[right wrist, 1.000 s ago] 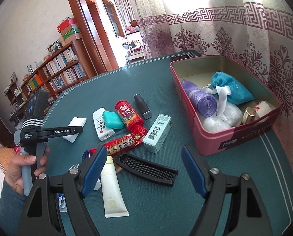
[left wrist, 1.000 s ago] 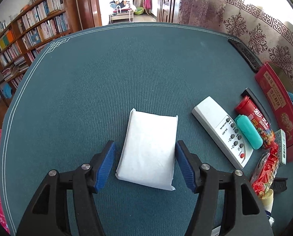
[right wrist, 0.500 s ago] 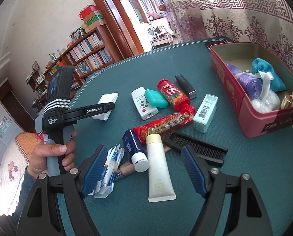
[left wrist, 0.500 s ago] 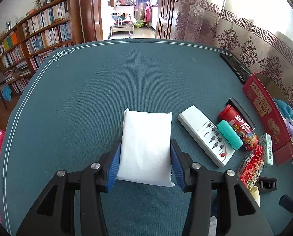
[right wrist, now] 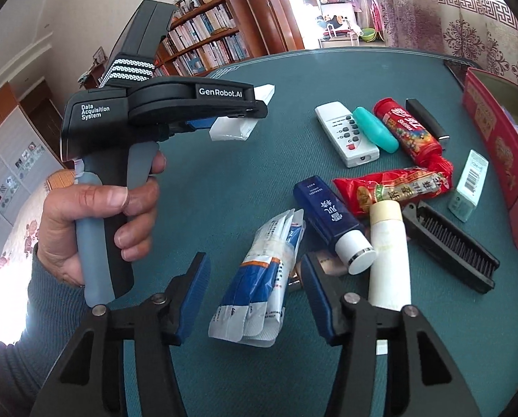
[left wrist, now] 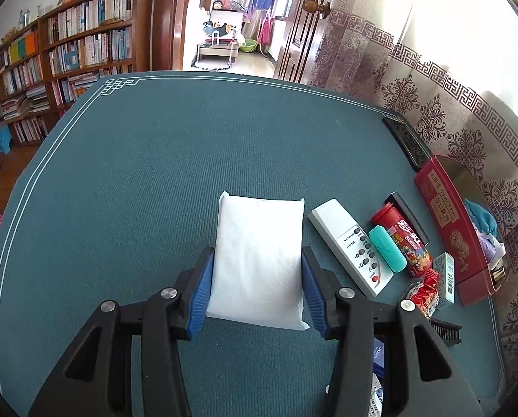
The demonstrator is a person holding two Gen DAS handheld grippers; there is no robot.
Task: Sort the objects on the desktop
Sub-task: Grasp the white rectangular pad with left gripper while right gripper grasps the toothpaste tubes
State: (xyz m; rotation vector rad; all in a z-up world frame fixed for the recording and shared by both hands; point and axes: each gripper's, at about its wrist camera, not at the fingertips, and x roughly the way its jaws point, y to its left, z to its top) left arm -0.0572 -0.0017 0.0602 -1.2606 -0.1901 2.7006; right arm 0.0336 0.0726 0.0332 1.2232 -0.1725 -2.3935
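Observation:
My left gripper (left wrist: pixel 255 295) is shut on a white tissue pack (left wrist: pixel 259 243), its blue pads pressing both long sides. The right wrist view shows that pack (right wrist: pixel 233 128) held just off the green table, with a hand (right wrist: pixel 95 215) on the left gripper's handle. My right gripper (right wrist: pixel 255 292) hangs over a bundle of blue-and-white sachets (right wrist: pixel 259 278). Its jaws are closing with the bundle between them, and a gap still shows on each side of the bundle.
A red tin box (left wrist: pixel 446 215) stands open at the right edge. Beside the pack lie a white remote (left wrist: pixel 349 243), a teal case (left wrist: pixel 386 248) and a red candy tube (left wrist: pixel 403 239). A blue tube (right wrist: pixel 328 215), cream tube (right wrist: pixel 387 250), red snack bag (right wrist: pixel 394 191), black brush (right wrist: pixel 453 239) and small box (right wrist: pixel 469 180) crowd the right gripper.
The left jaws closed onto the tissue pack and raised it slightly. The right gripper swung left from the brush to the sachets, and its jaws have narrowed.

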